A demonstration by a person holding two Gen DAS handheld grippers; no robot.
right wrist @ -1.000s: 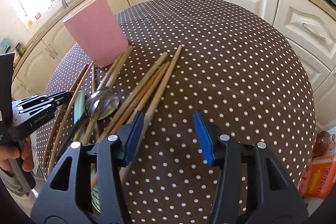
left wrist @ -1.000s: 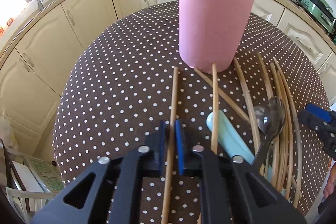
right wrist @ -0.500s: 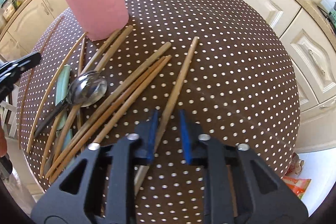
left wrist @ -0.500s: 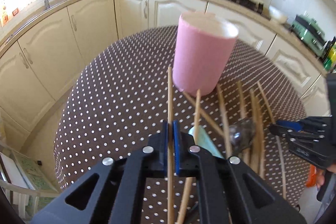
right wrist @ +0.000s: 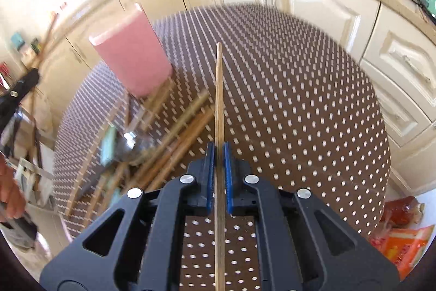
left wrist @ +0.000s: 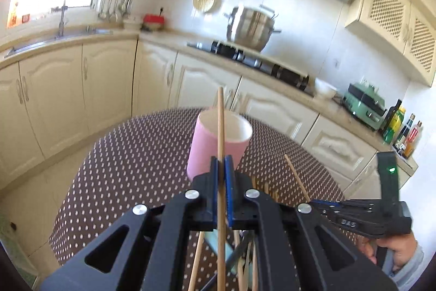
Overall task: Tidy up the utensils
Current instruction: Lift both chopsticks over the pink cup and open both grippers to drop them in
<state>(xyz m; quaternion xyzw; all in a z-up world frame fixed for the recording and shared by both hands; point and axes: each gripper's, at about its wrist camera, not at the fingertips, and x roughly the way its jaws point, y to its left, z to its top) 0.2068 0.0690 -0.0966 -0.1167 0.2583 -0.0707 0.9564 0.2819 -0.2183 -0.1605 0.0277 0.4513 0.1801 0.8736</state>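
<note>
My left gripper (left wrist: pixel 221 162) is shut on a wooden chopstick (left wrist: pixel 220 127) that sticks up in front of the pink cup (left wrist: pixel 218 146) on the polka-dot table (left wrist: pixel 130 162). My right gripper (right wrist: pixel 218 152) is shut on another wooden chopstick (right wrist: pixel 218 89), lifted off the table (right wrist: pixel 299 105). The pink cup (right wrist: pixel 130 56) stands to its upper left. Several chopsticks (right wrist: pixel 174 132), a metal spoon (right wrist: pixel 133 141) and a pale green utensil (right wrist: pixel 107 141) lie blurred below the cup. In the left wrist view the right gripper (left wrist: pixel 316 202) shows at the right, its chopstick (left wrist: pixel 295 176) slanting upward.
Cream kitchen cabinets (left wrist: pixel 109 81) ring the table. A pot (left wrist: pixel 252 27) sits on the stove (left wrist: pixel 245 59), and bottles (left wrist: pixel 400 130) stand on the counter at the right. An orange packet (right wrist: pixel 406 244) lies on the floor past the table's right edge. A person's hand (left wrist: pixel 395 252) holds the right gripper.
The left gripper rose and tilted up with its chopstick, now level with the cup's rim. The right gripper closed on a chopstick and lifted it off the table.
</note>
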